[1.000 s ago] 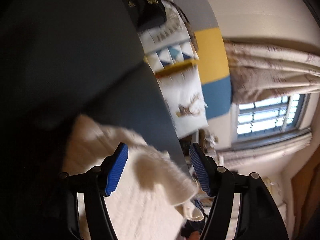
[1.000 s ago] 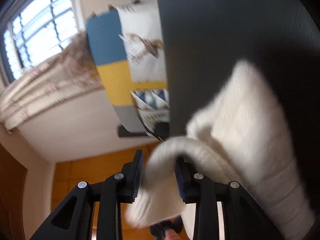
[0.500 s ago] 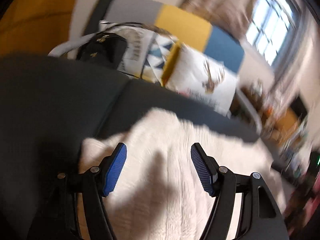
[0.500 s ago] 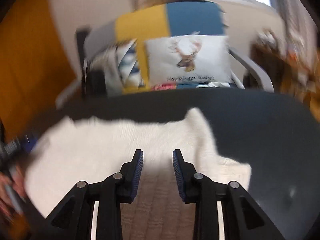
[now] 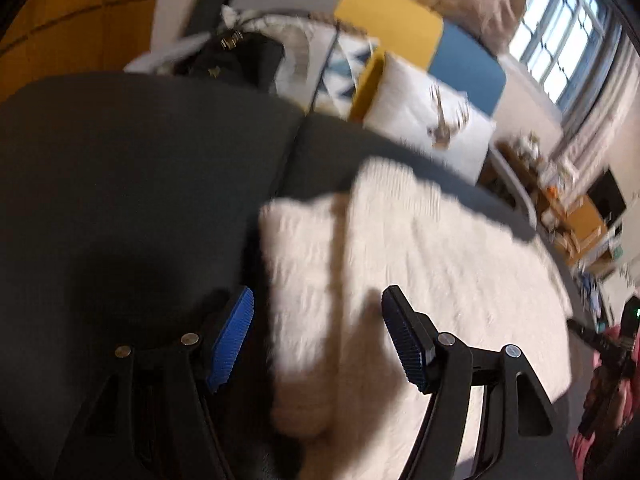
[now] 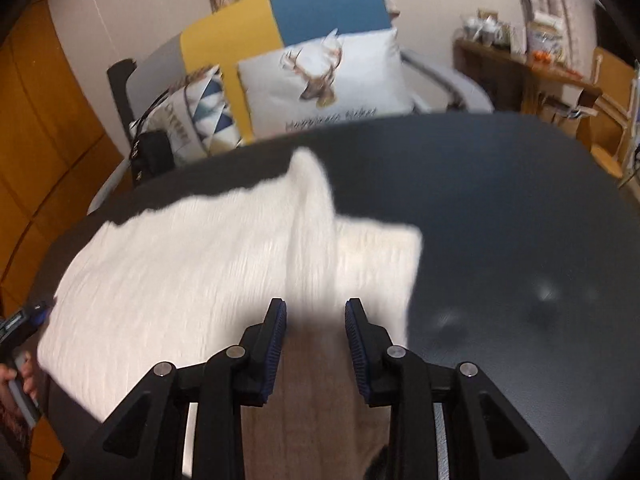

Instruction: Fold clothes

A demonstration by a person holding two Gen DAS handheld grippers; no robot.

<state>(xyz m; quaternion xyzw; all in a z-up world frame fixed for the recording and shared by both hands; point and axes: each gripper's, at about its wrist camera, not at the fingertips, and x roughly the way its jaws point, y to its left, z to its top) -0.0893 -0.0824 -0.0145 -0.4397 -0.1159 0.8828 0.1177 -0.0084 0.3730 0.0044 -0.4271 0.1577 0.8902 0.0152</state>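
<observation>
A dark grey table [image 6: 500,208] fills the foreground, and past its far edge sits a chair with a deer cushion [image 6: 328,80] and a black bag [image 6: 154,154]. The cream knitted sweater [image 6: 192,264] lies spread on the table, reaching its left edge; the table's right half lies bare. The left gripper [image 5: 316,340] hovers with jaws wide apart over the sweater's edge, pinching nothing. The right gripper [image 6: 316,340] is narrowly parted with a fold of the sweater between its jaws; whether it pinches the fold, I cannot tell.
</observation>
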